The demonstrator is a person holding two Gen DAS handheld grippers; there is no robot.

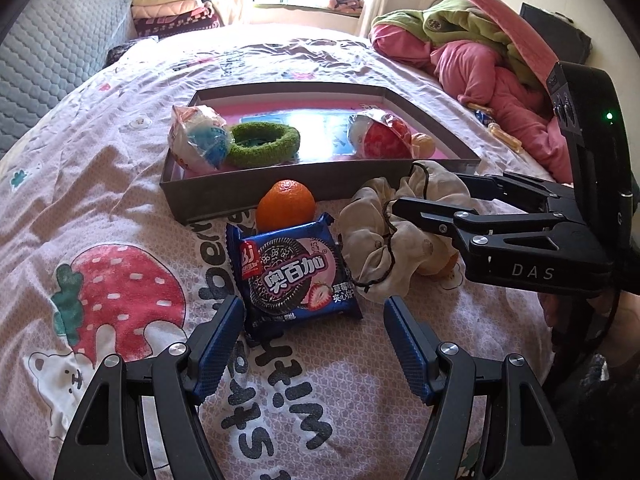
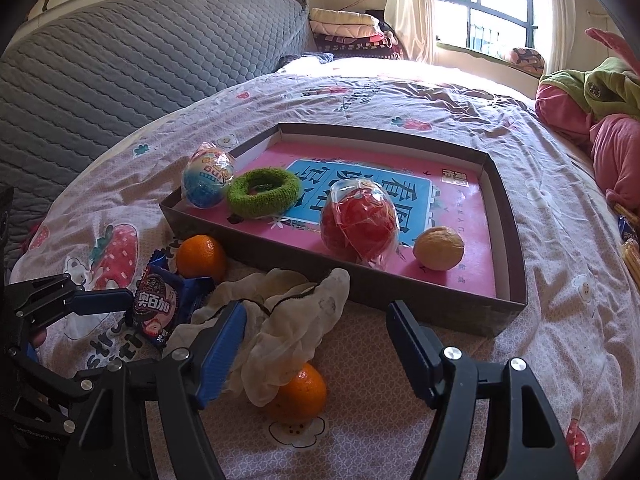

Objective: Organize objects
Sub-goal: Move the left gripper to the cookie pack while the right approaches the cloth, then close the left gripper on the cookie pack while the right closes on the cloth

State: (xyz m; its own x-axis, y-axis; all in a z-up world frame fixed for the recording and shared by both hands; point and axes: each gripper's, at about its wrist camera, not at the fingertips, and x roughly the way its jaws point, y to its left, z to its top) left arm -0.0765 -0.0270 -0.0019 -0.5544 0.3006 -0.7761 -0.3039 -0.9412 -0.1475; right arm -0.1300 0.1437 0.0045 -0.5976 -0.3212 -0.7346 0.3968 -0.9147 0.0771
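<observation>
We see a shallow cardboard tray on the bed, lined with a pink book cover. In it, from 9 to 3 o'clock, sit a blue wrapped egg toy, a green fuzzy hair ring, a red wrapped egg toy and a pale yellow fruit.

Outside the tray, against its near wall, an orange touches a blue cookie packet. Beside these lies a cream scrunchie, partly covering a second orange. The bedspread bears strawberry prints; a grey quilted headboard stands at 10 o'clock, a window at 1 o'clock.

Our left gripper hovers low with fingers spread wide around the packet's near end, holding nothing. Our right gripper also gapes wide, its left finger touching the scrunchie.
</observation>
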